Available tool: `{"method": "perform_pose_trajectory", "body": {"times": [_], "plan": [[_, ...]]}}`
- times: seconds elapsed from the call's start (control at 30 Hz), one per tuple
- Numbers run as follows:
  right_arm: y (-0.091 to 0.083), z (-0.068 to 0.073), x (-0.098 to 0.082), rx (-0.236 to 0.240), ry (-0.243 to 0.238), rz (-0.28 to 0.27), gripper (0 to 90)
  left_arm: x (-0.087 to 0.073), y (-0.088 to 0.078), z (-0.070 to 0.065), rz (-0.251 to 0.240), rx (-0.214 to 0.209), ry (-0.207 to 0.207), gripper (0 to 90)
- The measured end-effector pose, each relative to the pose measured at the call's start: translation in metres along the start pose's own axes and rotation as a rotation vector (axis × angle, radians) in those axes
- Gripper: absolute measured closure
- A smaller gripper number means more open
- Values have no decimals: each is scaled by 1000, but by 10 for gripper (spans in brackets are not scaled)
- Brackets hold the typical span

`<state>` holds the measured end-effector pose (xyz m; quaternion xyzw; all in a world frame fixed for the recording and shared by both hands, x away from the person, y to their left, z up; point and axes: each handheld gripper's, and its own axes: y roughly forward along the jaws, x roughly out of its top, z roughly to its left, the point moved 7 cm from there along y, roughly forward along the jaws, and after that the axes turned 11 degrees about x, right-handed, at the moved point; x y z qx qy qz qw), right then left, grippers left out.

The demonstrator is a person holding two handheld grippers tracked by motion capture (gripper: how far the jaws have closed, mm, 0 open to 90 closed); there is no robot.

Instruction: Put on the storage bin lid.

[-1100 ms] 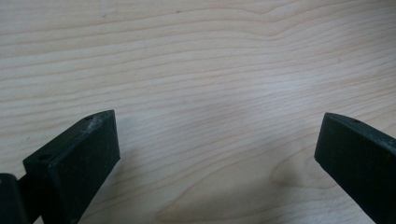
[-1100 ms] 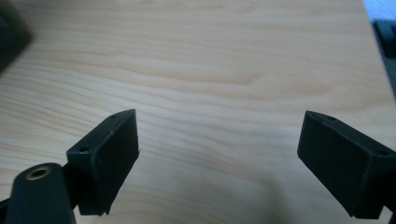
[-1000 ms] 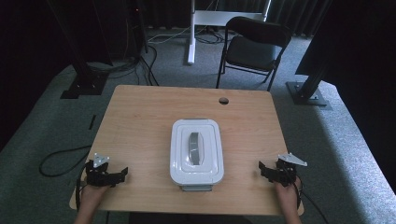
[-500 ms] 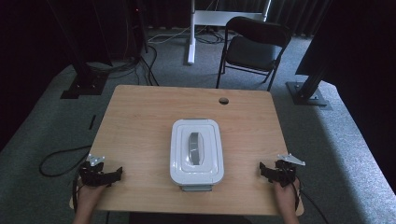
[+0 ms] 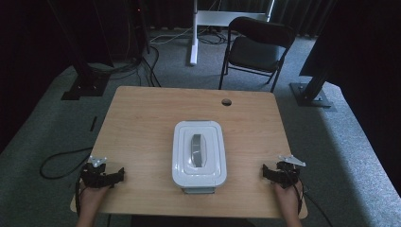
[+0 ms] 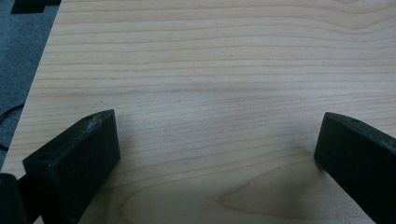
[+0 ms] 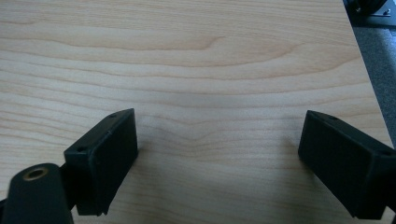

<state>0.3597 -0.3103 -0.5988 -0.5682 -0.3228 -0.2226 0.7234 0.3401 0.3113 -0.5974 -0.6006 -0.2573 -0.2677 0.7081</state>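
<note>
Dim room w/ grey carpet, a black folding chair (image 5: pixel 257 47) behind a light wooden table (image 5: pixel 142 123). White rectangular plastic container w/ grey-handled lid (image 5: pixel 198 153) sits closed at table centre, toward the near edge. Left gripper (image 5: pixel 116 176) rests at near-left corner, right gripper (image 5: pixel 265 172) at near-right, both well apart from the container, jaws spread wide over bare wood.
</note>
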Motion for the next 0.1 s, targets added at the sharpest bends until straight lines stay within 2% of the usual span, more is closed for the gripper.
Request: {"method": "perform_pose_trajectory", "body": {"times": [0.1], "plan": [[0,0,0,0,0,0,111,0,0,0,0,0,0,5]]}}
